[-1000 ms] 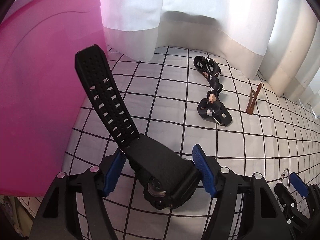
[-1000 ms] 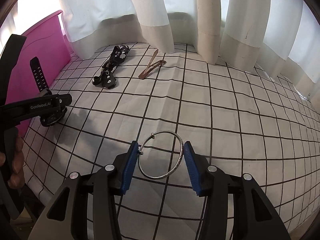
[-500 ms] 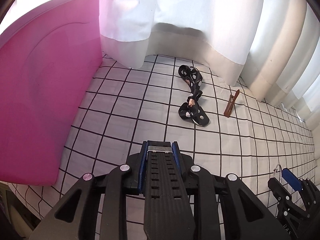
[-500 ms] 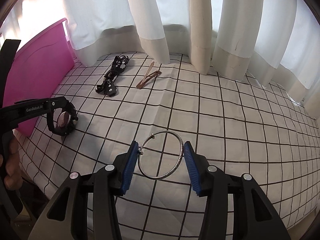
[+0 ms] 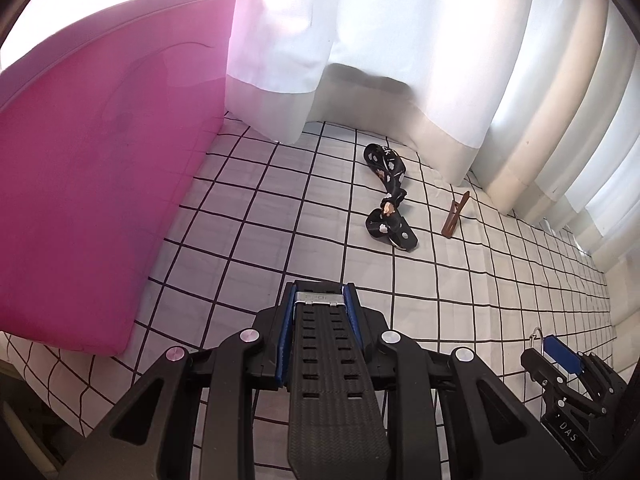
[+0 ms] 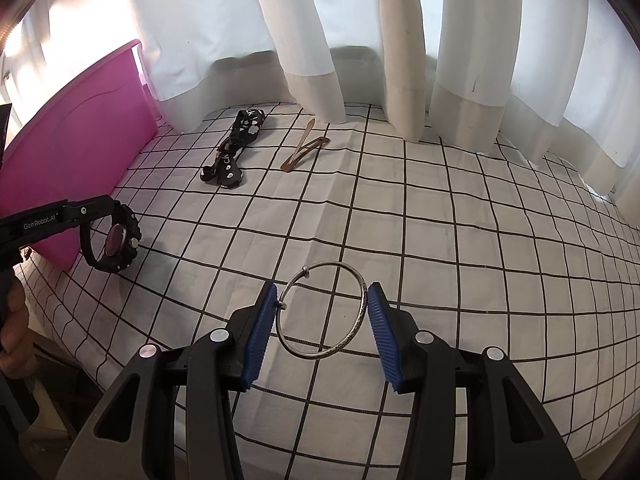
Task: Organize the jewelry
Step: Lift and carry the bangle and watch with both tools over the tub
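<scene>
The surface is covered by a white cloth with a black grid [image 6: 460,216], bounded at 12 o'clock by white curtains [image 6: 360,20]. A pink box [image 5: 92,184] occupies the 9 o'clock side of the left wrist view and stands at 9 to 10 o'clock in the right wrist view, its base resting on the cloth. The left claw [image 5: 318,312] is clamped narrow on a black watch [image 5: 324,364]; the strap runs back between the blue pads toward the camera, and its metal keeper sits at the fingertips. In the right wrist view the watch case hangs from the left claw at 9 o'clock, just beside the pink box and raised above the cloth, with its shadow on the grid below. The right claw [image 6: 322,332] is set wide around a silver bangle [image 6: 323,311], which is held between the blue pads; both pads touch the ring, and the left pad meets it near its open ends. A black patterned strap [image 6: 234,150] lies crumpled on the cloth at 11 o'clock in the right wrist view, near the curtain hem. A brown hair clip [image 6: 304,150] lies just beside it, toward 12 o'clock, apart from the strap.
</scene>
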Tool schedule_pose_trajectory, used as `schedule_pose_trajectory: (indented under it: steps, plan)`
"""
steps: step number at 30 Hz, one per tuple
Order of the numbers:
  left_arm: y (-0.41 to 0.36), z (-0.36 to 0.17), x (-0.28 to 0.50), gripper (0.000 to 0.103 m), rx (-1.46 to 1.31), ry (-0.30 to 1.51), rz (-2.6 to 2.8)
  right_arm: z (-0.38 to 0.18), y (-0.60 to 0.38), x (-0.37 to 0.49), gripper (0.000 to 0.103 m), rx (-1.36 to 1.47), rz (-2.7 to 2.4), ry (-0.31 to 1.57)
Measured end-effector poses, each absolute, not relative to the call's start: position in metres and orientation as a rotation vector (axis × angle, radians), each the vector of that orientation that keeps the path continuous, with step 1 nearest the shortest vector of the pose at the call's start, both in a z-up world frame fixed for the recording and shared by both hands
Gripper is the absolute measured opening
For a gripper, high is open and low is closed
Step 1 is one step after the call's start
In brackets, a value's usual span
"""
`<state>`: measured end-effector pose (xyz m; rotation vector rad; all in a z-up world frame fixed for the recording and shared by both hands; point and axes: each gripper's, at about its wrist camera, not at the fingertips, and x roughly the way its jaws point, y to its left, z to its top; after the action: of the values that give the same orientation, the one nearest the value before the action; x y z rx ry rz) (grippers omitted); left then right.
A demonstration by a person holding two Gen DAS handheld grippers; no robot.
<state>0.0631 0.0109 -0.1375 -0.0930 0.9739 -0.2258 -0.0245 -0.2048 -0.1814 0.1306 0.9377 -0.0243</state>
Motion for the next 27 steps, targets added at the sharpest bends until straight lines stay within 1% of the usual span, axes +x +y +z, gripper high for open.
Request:
schedule_pose_trajectory:
  steps: [13,20,27]
  plan:
    - [0.007,-0.116,0.043,0.023,-0.055,0.931,-0.260,-0.172,-0.212,-0.030,0.045,0.159,-0.019,0.916]
    - [0.002,-0.090,0.034,0.023,-0.058,0.901,-0.283,-0.146,-0.213,-0.032,0.045,0.135,-0.004,0.886]
    - [0.002,-0.049,0.027,0.023,-0.076,0.844,-0.281,-0.107,-0.205,-0.029,0.045,0.097,0.033,0.827]
